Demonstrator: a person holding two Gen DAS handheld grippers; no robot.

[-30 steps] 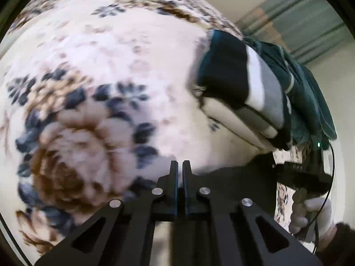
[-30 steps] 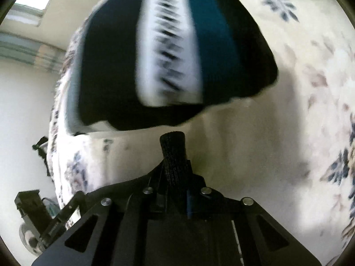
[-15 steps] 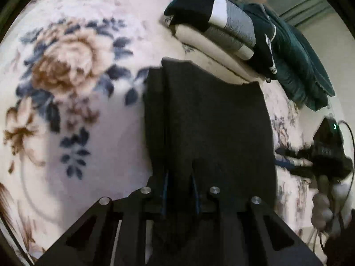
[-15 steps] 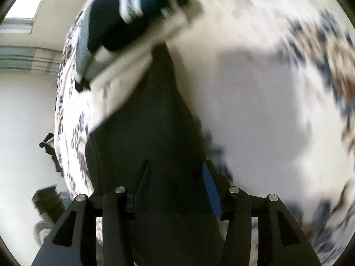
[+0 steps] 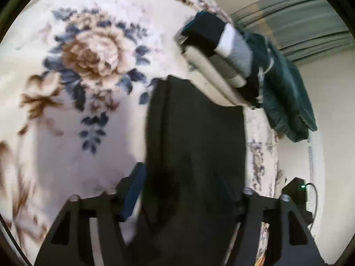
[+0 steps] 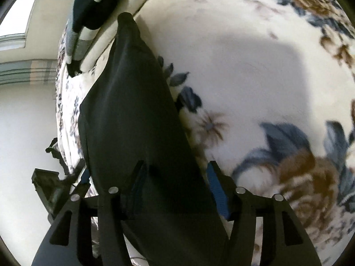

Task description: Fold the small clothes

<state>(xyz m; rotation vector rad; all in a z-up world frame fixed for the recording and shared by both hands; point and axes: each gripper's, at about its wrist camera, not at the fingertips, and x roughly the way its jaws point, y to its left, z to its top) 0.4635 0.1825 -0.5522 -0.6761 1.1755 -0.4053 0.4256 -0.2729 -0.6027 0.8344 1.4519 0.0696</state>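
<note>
A dark grey garment point(image 5: 195, 122) lies stretched flat on the floral blanket point(image 5: 88, 55), its far end just short of a stack of folded clothes point(image 5: 221, 51). My left gripper point(image 5: 188, 190) hangs over the garment's near end with its jaws opening; the cloth runs between the fingers, and the blue pad point(image 5: 133, 190) stands off its edge. In the right wrist view the same garment point(image 6: 128, 102) runs up towards the stack point(image 6: 97, 4). My right gripper point(image 6: 175, 181) straddles it with jaws opening, and its pads do not press on the cloth.
A crumpled teal garment point(image 5: 286, 93) lies beyond the stack near the bed's edge. The blanket point(image 6: 244, 66) spreads wide to the right of the dark garment. The other hand-held gripper point(image 5: 295, 190) shows at the right rim, and likewise at the left rim point(image 6: 46, 184). White wall and a curtain lie behind.
Both grippers were shut a second ago, the right on a tuft of dark cloth. They have drawn back from the stack, the garment now lies laid out, and both jaws have spread apart.
</note>
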